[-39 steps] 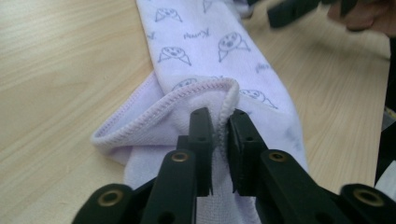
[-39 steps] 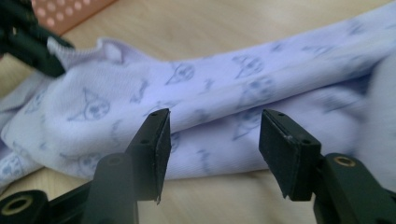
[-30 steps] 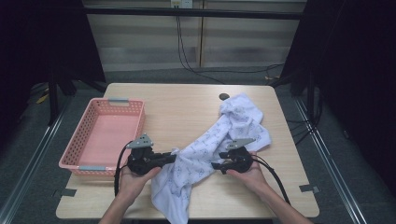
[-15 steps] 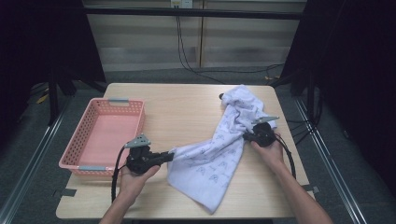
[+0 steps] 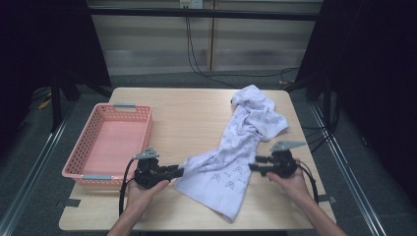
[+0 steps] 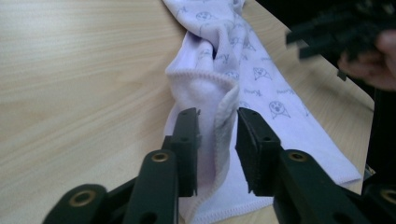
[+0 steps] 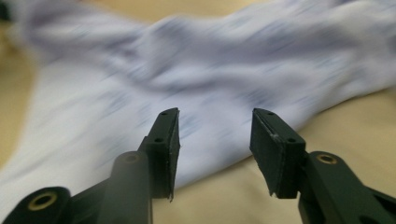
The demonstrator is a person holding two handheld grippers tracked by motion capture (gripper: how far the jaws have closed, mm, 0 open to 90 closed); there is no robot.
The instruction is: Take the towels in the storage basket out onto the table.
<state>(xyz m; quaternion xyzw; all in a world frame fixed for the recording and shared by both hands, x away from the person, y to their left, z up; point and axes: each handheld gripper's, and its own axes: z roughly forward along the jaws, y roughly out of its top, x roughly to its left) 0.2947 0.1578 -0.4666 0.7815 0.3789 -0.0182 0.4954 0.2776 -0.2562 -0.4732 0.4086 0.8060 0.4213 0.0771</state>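
Note:
A pale lavender towel (image 5: 241, 142) with small prints lies in a crumpled band from the table's far right down to its near middle. My left gripper (image 5: 181, 171) points right at the towel's near left corner. In the left gripper view its jaws (image 6: 217, 112) have just been opening. A folded hem of the towel (image 6: 261, 79) stands loose between them, unpressed. My right gripper (image 5: 251, 167) points left at the towel's right edge. Its jaws (image 7: 215, 114) have just been opening too, with nothing between them and the blurred towel (image 7: 210, 60) ahead.
A pink plastic basket (image 5: 74, 162) stands empty on the left side of the wooden table (image 5: 187, 118). Cables trail from both grippers toward the near edge. Dark floor and stand legs surround the table.
The right gripper has let go of the towel's upper part and come back toward the near edge, jaws apart. The left gripper stayed put and opened off the towel's corner.

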